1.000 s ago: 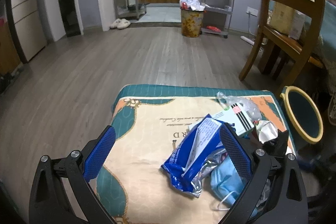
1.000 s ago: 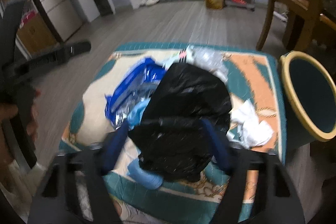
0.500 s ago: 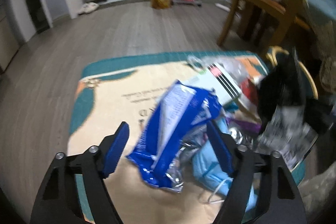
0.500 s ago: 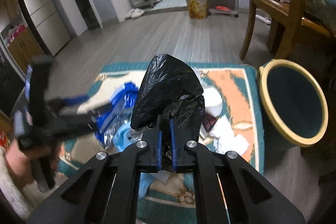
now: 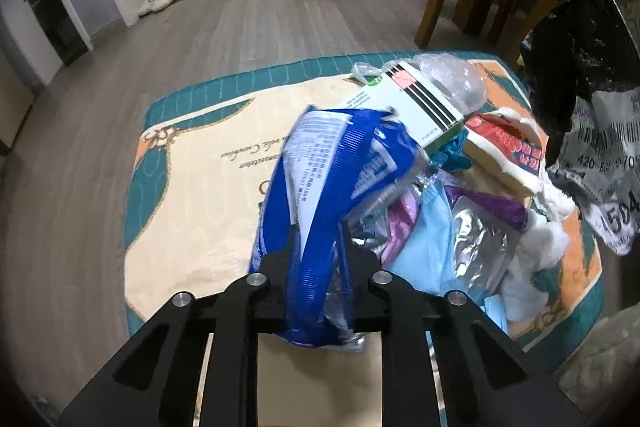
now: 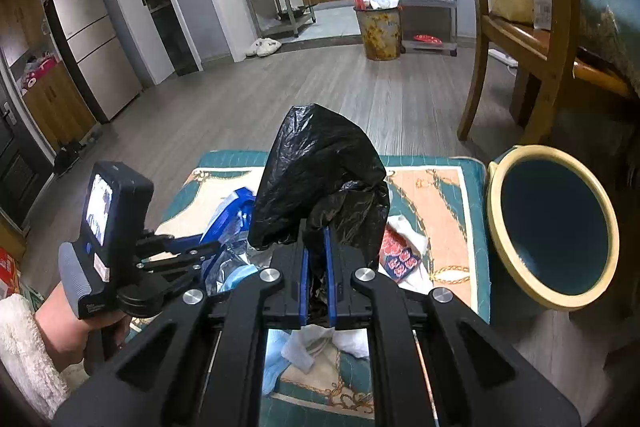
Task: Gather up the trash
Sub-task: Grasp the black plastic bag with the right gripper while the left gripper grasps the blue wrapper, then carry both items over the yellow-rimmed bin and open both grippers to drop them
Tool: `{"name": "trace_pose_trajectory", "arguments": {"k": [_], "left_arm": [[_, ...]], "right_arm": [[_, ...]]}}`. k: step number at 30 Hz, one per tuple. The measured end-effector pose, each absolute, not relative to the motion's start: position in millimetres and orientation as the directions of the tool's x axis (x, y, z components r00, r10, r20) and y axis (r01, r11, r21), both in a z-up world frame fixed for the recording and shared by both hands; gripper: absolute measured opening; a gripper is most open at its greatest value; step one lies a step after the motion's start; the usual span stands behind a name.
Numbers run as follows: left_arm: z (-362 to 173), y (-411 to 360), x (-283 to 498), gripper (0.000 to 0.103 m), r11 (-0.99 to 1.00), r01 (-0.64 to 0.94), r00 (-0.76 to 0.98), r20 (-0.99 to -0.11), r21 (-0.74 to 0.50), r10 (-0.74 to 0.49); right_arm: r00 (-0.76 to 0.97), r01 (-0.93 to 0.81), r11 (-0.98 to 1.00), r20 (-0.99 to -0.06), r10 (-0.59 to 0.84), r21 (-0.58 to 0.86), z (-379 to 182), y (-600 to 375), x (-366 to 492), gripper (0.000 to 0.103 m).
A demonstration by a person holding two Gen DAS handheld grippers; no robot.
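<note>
- Gripping a blue wrapper (image 5: 320,187), the left gripper (image 5: 316,247) has its jaws closed on it at lower centre, above the mat (image 5: 200,187).
- Right gripper (image 6: 316,267), jaws nearly together, pinches a black plastic bag (image 6: 320,171) at frame centre.
- Other trash lies on the mat; a bin (image 6: 554,231) stands at right.

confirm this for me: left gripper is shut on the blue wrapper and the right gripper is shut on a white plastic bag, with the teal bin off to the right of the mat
Not quite: the bag in the right gripper is black, not white, as the right wrist view shows: a black plastic bag. The rest holds: the left gripper is shut on the blue wrapper, and the teal bin stands right of the mat.
</note>
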State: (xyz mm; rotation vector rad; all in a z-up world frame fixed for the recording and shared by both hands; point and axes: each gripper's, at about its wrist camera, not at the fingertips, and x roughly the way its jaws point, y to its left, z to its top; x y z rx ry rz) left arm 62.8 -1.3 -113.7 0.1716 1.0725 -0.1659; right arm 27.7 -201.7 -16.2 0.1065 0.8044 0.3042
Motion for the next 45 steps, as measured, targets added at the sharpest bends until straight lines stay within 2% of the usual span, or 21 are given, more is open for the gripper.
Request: {"name": "trace_pose_trajectory", "arguments": {"k": [7, 11, 17, 21, 25, 30, 36, 39, 45], "left_arm": [[-84, 9, 51, 0.016, 0.981, 0.182, 0.542, -0.839, 0.065, -0.044], [-50, 4, 44, 0.016, 0.982, 0.182, 0.615, -0.785, 0.045, -0.078], [-5, -28, 43, 0.016, 0.97, 0.24, 0.689, -0.709, 0.027, -0.151], [22, -59, 55, 0.016, 0.952, 0.305, 0.704, -0.676, 0.009, -0.219], [52, -108, 69, 0.016, 0.915, 0.403, 0.717, -0.633, 0.038, -0.29], [41, -169, 97, 0.016, 0.858, 0.512, 0.667, -0.647, 0.038, -0.369], [-4, -230, 113, 0.016, 0.81, 0.579, 0.536, -0.706, -0.092, -0.463], [-29, -262, 114, 0.016, 0.78, 0.623, 0.504, -0.734, -0.056, -0.456], [-53, -297, 121, 0.016, 0.754, 0.649, 0.45, -0.751, -0.097, -0.484]], "right_arm": [[0.669, -0.219, 0.948, -0.671, 0.318, 0.231, -4, -212, 27, 0.006], [0.67, -0.205, 0.941, -0.662, 0.335, 0.268, 11, -231, 33, 0.006], [0.75, -0.192, 0.957, -0.596, 0.287, 0.22, 54, -271, 37, 0.006], [0.797, -0.132, 0.96, -0.549, 0.251, 0.246, 73, -315, 43, 0.006], [0.816, -0.062, 0.972, -0.549, 0.18, 0.227, 73, -359, 56, 0.006], [0.794, 0.027, 0.968, -0.594, 0.131, 0.249, 47, -419, 76, 0.006], [0.7, 0.127, 0.969, -0.711, 0.065, 0.214, -4, -465, 94, 0.006], [0.653, 0.168, 0.956, -0.754, 0.074, 0.24, -27, -480, 96, 0.006], [0.583, 0.22, 0.93, -0.804, 0.116, 0.294, -54, -490, 103, 0.006]]}}
